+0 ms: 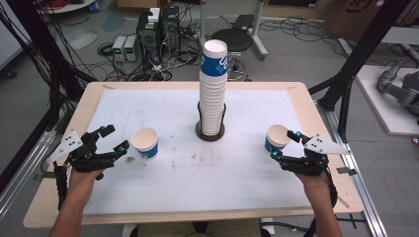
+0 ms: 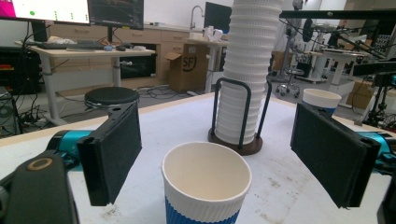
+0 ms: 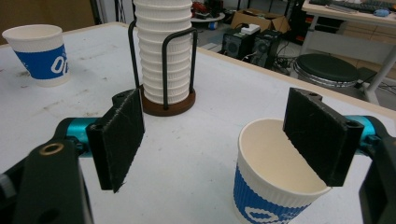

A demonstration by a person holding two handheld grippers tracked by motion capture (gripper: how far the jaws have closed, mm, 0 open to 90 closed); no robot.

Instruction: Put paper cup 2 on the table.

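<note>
High view first: I see my left tongs [image 1: 109, 138] released, jaws spread wide, sitting just left of a blue-and-white paper cup [image 1: 145, 141] that stands upright on the bench [image 1: 99, 207], close to the jaw tips but not touching them. My right tongs [image 1: 284, 144] are likewise released on the far side of the white mat [image 1: 188, 168], and the second cup [image 1: 276, 138] stands upright right at their tips. Between the two cups, further back at the middle of the mat, a tall stack of cups [image 1: 213, 89] rises from a dark wire holder [image 1: 210, 129] with a round base. In the left gripper view, the left cup [image 2: 206, 186] stands centred between the open jaws, with a clear gap on each side, and the stack in its holder [image 2: 236, 140] is behind it. In the right gripper view, the right cup [image 3: 275, 175] sits off to one side of the opening, with one jaw reaching over its rim above the mouth; I cannot tell whether that pad touches the rim. The other jaw stands well apart from it.
</note>
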